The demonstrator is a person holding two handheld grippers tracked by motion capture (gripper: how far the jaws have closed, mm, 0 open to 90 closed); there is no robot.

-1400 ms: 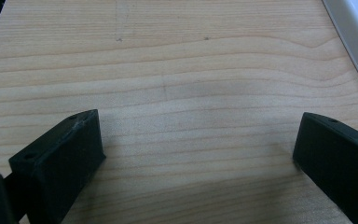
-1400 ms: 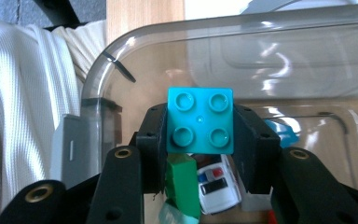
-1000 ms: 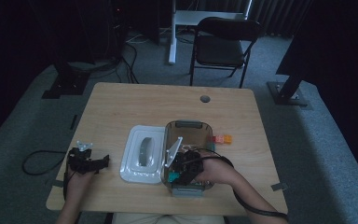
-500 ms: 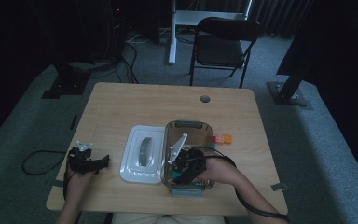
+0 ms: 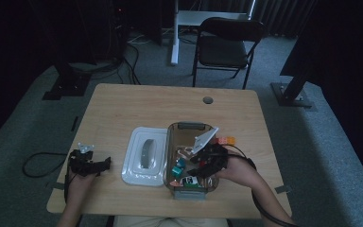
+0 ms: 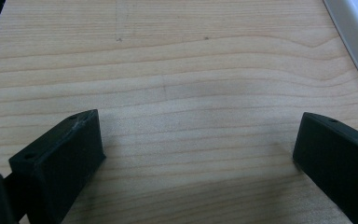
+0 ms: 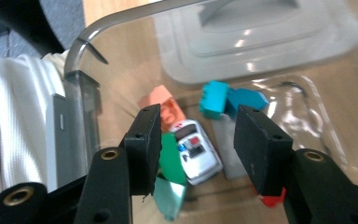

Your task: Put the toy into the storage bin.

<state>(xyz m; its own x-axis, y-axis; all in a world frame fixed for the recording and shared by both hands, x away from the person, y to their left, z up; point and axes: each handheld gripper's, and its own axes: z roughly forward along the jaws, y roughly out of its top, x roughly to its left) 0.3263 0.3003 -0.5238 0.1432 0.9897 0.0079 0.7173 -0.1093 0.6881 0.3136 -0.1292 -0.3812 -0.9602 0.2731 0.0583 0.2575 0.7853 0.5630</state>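
A clear plastic bin (image 5: 189, 126) stands at the table's middle front, with small toys inside. Among them are a white toy car (image 7: 196, 151), a teal brick (image 7: 214, 99), an orange brick (image 7: 165, 103) and a green piece (image 7: 170, 156). My right gripper (image 5: 199, 166) hovers over the bin's right side and points down into it. Its jaws have just been opening and stand apart above the car (image 5: 187, 181), pressing on nothing. My left gripper (image 5: 105, 163) rests at the table's left front. In its own view the left gripper (image 6: 198, 126) is wide open over bare wood.
The bin's white lid (image 5: 144, 155) lies flat just left of the bin. Two orange bricks (image 5: 226, 140) sit on the table by the bin's right rim. A cable hole (image 5: 208, 100) is near the far edge, and a folding chair (image 5: 227, 47) stands behind the table.
My right gripper has lifted and shifted rightward over the bin, and its jaws have opened. The left gripper has stayed where it was.
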